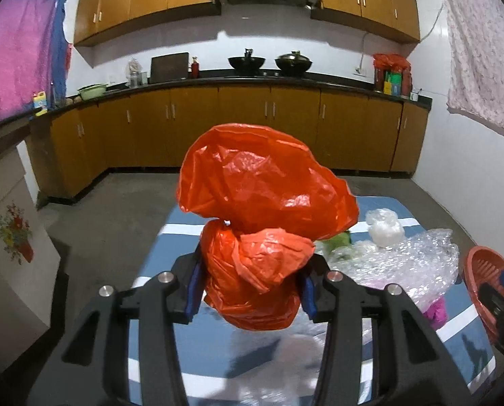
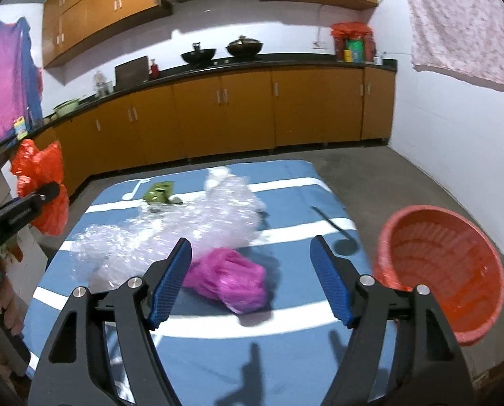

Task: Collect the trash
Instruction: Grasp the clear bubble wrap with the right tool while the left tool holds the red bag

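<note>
Crinkled orange plastic bag (image 1: 265, 223) bulges, pinched between left gripper (image 1: 250, 291) jaws.

Blue white-striped table (image 2: 285, 182) with bubble wrap (image 2: 184, 226), magenta bag (image 2: 231, 280), green wrapper (image 2: 159, 192).

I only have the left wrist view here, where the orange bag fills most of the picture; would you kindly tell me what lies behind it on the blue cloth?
Observer: A crumpled green wrapper lies near the cloth's far edge, beside the bubble wrap.
Operator: Thank you. Is the right claw holding anything?
Observer: No, the right claw is open, with a pink bag on the cloth just beyond its pads.
Operator: And the basket, how does it sit?
Observer: The red basket is tipped, its mouth facing the cloth, and looks empty.
</note>
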Motion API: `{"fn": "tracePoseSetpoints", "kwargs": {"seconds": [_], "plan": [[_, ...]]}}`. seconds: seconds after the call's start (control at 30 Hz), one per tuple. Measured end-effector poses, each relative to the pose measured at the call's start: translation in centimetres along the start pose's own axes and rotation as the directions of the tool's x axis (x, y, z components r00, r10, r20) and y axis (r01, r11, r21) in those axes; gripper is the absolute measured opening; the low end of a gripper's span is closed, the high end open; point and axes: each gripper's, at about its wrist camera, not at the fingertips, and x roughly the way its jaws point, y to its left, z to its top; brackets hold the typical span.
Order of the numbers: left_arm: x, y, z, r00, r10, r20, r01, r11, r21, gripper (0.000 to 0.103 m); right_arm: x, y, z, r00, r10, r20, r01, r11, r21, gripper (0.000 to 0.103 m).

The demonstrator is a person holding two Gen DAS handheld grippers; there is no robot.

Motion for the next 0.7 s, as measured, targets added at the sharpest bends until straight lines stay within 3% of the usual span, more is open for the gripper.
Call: {"fn": "tracePoseSetpoints", "kwargs": {"seconds": [0.17, 0.4, 0.47, 0.53, 0.63, 0.7], "plan": [[-0.9, 2.0, -0.6, 0.999, 0.032, -0.007, -0.032, 0.999, -0.023, 0.045, 2.5, 0.9, 1.7, 1.000, 0.001, -0.016, 0.000, 0.999, 0.032, 0.070], [-1.4, 3.9, -1.6, 0.998, 0.063, -0.025, -0.064, 0.997, -0.043, 0.046, 6.5, -0.3, 2.3, 0.992, -0.010, -0.124, 0.023, 0.995, 0.100, 0.068], [-1.1, 4.8, -1.6, 0.997, 0.065, -0.030, -0.067, 0.997, -0.047, 0.046, 7.1, -0.1, 2.0, 0.988, 0.000, -0.153, 0.014, 0.996, 0.092, 0.060], [-1.1, 5.0, -1.8, 0.997, 0.069, -0.034, -0.070, 0.996, -0.050, 0.046, 7.3, 0.2, 1.8, 0.985, 0.016, -0.173, -0.004, 0.998, 0.069, 0.039], [-1.0, 5.0, -2.0, 0.997, 0.070, -0.040, -0.072, 0.996, -0.053, 0.046, 6.8, 0.6, 1.5, 0.984, 0.028, -0.174, -0.021, 0.999, 0.044, 0.018], [-1.0, 4.7, -2.1, 0.997, 0.069, -0.039, -0.072, 0.996, -0.052, 0.046, 6.1, 0.8, 1.5, 0.986, 0.038, -0.162, -0.033, 0.999, 0.039, 0.015]]}}
